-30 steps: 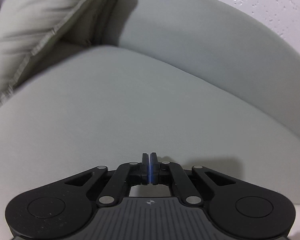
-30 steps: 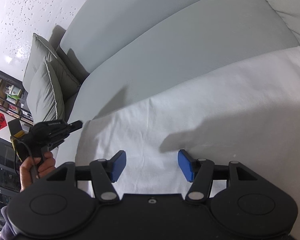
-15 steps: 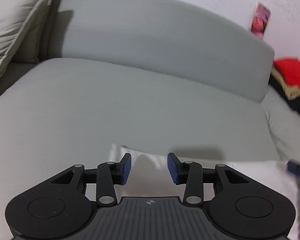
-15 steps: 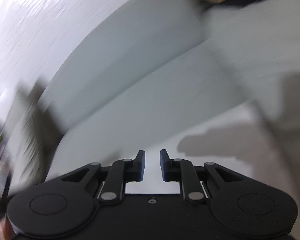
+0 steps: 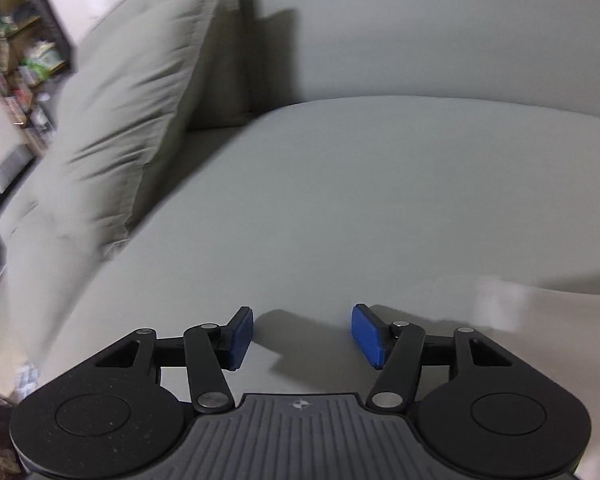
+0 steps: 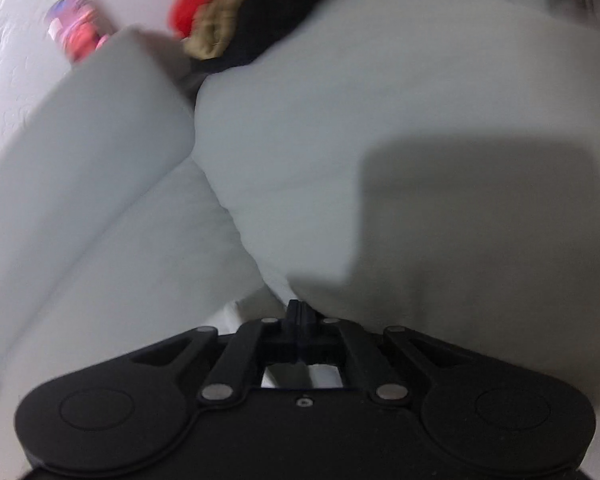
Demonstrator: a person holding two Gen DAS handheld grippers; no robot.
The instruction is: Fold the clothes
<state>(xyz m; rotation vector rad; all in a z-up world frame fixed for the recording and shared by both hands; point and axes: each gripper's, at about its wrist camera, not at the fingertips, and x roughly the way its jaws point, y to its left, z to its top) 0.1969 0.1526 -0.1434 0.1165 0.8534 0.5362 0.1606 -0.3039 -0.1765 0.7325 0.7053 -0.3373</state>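
Observation:
A white garment [image 5: 548, 344] lies on the grey sofa seat [image 5: 380, 200], showing at the lower right of the left wrist view. My left gripper [image 5: 304, 334] hovers over the seat beside it. Its jaws are opening, and nothing is between the blue pads [image 5: 366, 336]. In the right wrist view, blurred by motion, my right gripper [image 6: 300, 308] is shut, with its tips at the seam between two cushions. A strip of the white garment [image 6: 234, 314] shows just under the fingers. I cannot tell whether any cloth is pinched.
Two grey pillows [image 5: 132, 120] lean against the sofa's left end, with a cluttered shelf [image 5: 20, 40] beyond. At the sofa's right end a pile of red, tan and black clothes [image 6: 228, 20] lies behind a plump cushion [image 6: 380, 120]. The backrest [image 6: 80, 140] rises on the left.
The left gripper went from shut to open and its view swung left toward the pillows. The right gripper went from open to shut and swung right, off the spread garment toward the clothes pile.

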